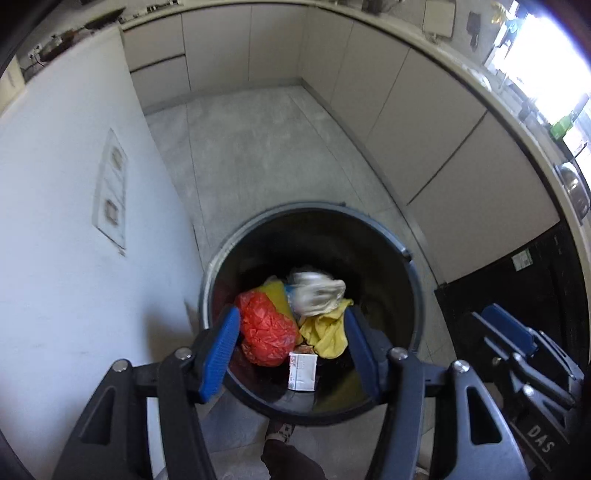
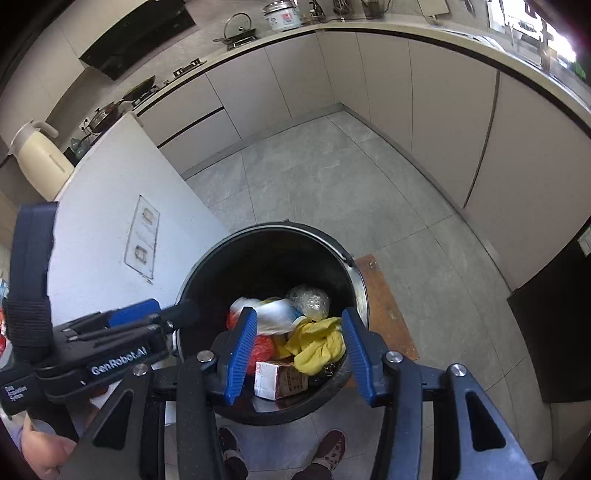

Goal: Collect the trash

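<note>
Both claws hang over the black bin [image 2: 360, 291], pointing down into it. The left claw [image 1: 291, 350] and right claw [image 2: 299, 354] stand parted, gripping nothing. The trash sits inside: red bag [image 1: 267, 332], yellow cloth [image 2: 317, 343], small carton [image 2: 279, 380]. Grey tiled floor [image 2: 314, 177], beige kitchen cabinets [image 2: 388, 81], cluttered worktop [image 2: 369, 26].

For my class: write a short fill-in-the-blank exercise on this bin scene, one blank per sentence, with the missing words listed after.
1. The trash lies inside a round, dark ____.
2. The crumpled bag beside the yellow cloth is coloured ____.
3. The small carton lies at the side of the bin nearest the person's ____.
4. Both the left gripper and the right gripper hold ____.

Missing words: bin; red; feet; nothing
</note>
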The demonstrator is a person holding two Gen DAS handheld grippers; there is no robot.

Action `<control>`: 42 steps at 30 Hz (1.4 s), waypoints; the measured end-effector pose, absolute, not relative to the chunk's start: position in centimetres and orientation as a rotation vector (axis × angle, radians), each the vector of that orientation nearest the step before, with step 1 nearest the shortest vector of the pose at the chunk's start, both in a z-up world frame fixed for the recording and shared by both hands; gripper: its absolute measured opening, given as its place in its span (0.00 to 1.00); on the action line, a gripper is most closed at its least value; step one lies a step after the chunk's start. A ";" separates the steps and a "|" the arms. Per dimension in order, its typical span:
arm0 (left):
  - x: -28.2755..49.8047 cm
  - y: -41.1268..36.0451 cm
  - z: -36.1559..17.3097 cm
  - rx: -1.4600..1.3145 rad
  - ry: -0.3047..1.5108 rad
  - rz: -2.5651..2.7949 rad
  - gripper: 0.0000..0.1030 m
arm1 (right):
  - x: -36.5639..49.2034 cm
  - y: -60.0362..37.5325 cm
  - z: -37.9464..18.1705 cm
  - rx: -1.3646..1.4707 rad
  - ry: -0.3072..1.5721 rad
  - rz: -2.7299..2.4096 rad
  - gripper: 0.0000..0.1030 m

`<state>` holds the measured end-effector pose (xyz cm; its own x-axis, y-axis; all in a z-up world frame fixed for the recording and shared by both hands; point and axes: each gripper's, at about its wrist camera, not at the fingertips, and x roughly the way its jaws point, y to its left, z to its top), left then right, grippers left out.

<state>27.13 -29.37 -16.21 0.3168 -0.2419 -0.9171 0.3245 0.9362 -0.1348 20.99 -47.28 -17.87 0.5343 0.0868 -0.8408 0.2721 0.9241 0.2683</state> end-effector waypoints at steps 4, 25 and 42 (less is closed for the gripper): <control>24.5 -27.2 -10.8 0.057 1.114 -0.349 0.61 | 19.8 -46.3 -14.6 0.377 0.993 -0.086 0.49; 0.4 -6.0 6.5 -0.016 0.726 -0.074 0.91 | 0.8 -27.1 2.1 0.205 0.775 0.137 0.83; -2.6 -9.2 6.7 -0.030 0.704 -0.040 0.98 | -4.7 -29.3 6.6 0.185 0.678 0.083 0.85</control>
<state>-2.59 -9.23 6.68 0.7615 -0.0467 -0.6465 0.0261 0.9988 -0.0413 -4.65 -29.33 6.62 0.7763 0.1361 -0.6155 -0.0160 0.9804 0.1966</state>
